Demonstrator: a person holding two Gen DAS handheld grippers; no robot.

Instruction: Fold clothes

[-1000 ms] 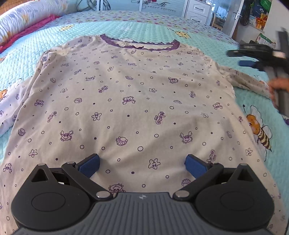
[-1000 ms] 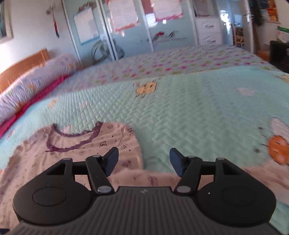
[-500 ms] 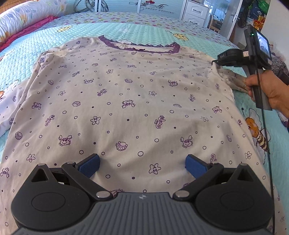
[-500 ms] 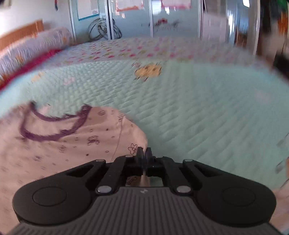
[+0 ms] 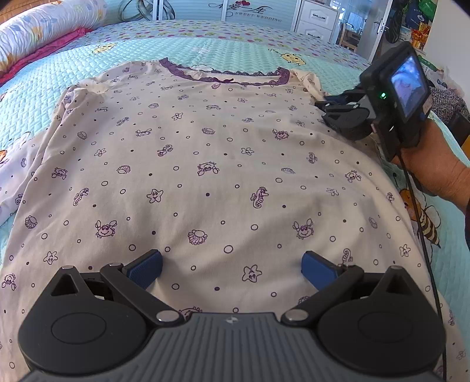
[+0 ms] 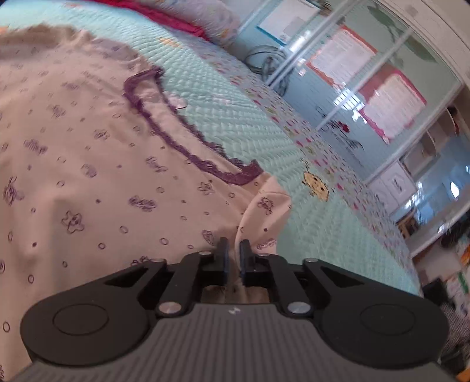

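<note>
A white pyjama top (image 5: 205, 164) with purple sea-creature print and a purple lace collar (image 5: 223, 77) lies flat, front up, on the bed. My left gripper (image 5: 232, 269) hovers open over its lower middle, with nothing between the pads. My right gripper (image 6: 235, 258) sits rolled at the top's right shoulder, also seen from the left wrist as the right gripper (image 5: 326, 107) in a hand (image 5: 434, 170). Its jaws are opening, a narrow gap apart, with sleeve cloth (image 6: 264, 211) bunched between and ahead of them.
A turquoise quilted bedspread (image 5: 235, 50) with bee pictures covers the bed. A floral bolster (image 5: 44, 26) and pink bedding lie at the far left. A white drawer unit (image 5: 317, 17) and mirrored wardrobe doors (image 6: 352, 88) stand beyond the bed. A cable (image 5: 420, 235) trails from the right gripper.
The right gripper closed on the sleeve, rolled over and moved in to the top's right shoulder; its jaws now stand slightly apart. The left gripper stayed still and open.
</note>
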